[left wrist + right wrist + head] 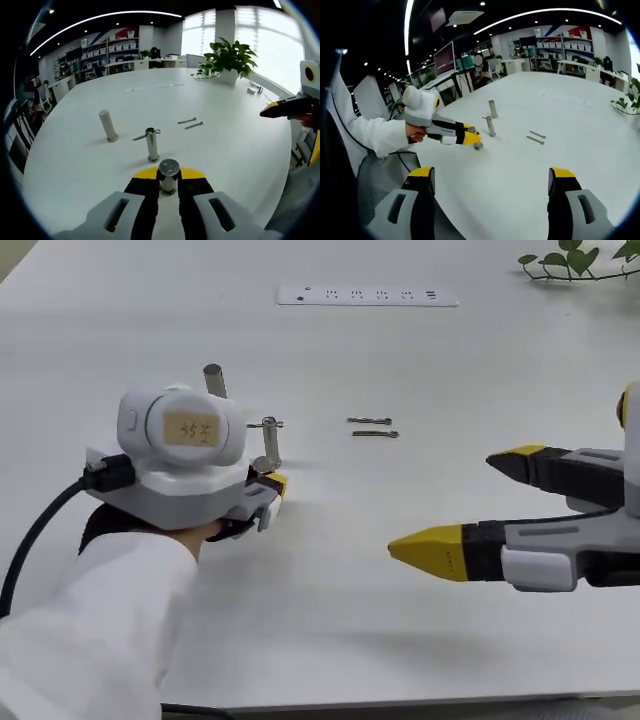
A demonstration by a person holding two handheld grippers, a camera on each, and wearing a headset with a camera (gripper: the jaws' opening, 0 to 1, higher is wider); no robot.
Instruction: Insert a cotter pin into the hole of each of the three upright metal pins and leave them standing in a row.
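Left tongs [169, 173] grip metal pin [168, 179], upright, long axis vertical.

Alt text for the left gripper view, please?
The left gripper grips the nearest upright metal pin. Beyond stand a middle pin with a cotter pin through it and a bare far pin; two loose cotter pins lie to the right, the right gripper at the edge.
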